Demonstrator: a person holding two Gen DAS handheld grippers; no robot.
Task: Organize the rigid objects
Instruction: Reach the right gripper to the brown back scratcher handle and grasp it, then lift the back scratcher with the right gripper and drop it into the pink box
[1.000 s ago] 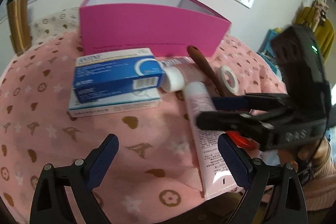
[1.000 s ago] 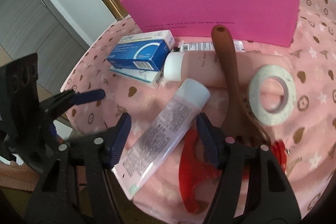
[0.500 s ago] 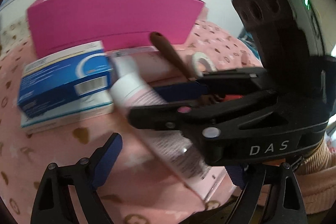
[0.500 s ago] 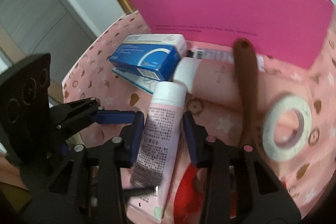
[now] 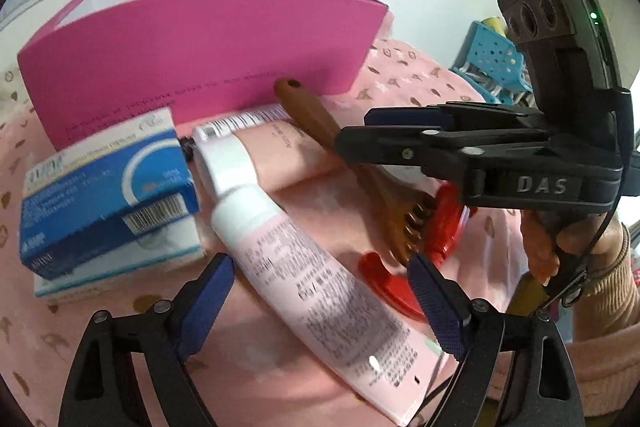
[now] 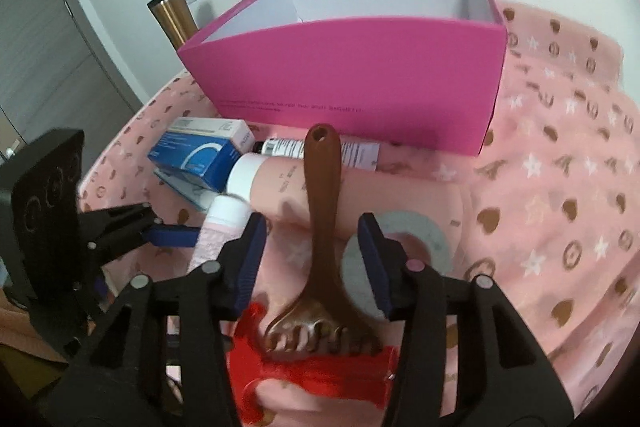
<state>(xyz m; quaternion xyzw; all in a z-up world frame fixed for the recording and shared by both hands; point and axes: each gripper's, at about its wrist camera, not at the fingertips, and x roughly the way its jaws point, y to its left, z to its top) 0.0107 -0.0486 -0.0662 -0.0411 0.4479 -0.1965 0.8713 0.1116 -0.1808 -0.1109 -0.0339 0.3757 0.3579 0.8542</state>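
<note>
Two hand-held grippers over a clutter of toiletries and boxes on a pink patterned cloth [image 6: 560, 187], in front of an open magenta box [image 6: 360, 75].

At far left a gold tumbler [image 6: 174, 17] stands behind the magenta box; near it on the cloth a blue medicine box [image 5: 108, 179] lies stacked on a white one. The left gripper [image 5: 320, 299] has its jaws spread wide on either side of a pale pink tube [image 5: 312, 267], pads not pressing it; the tube's white cap points toward the blue box. A larger pink tube [image 6: 360, 187] lies across, just in front of the magenta box. The right gripper [image 6: 312, 259] straddles the brown wooden comb [image 6: 324, 227], jaws opening, pads clear of its handle; the comb's teeth rest on a red object [image 6: 320, 375]. A white tape roll [image 6: 424, 239] lies right of the comb.
</note>
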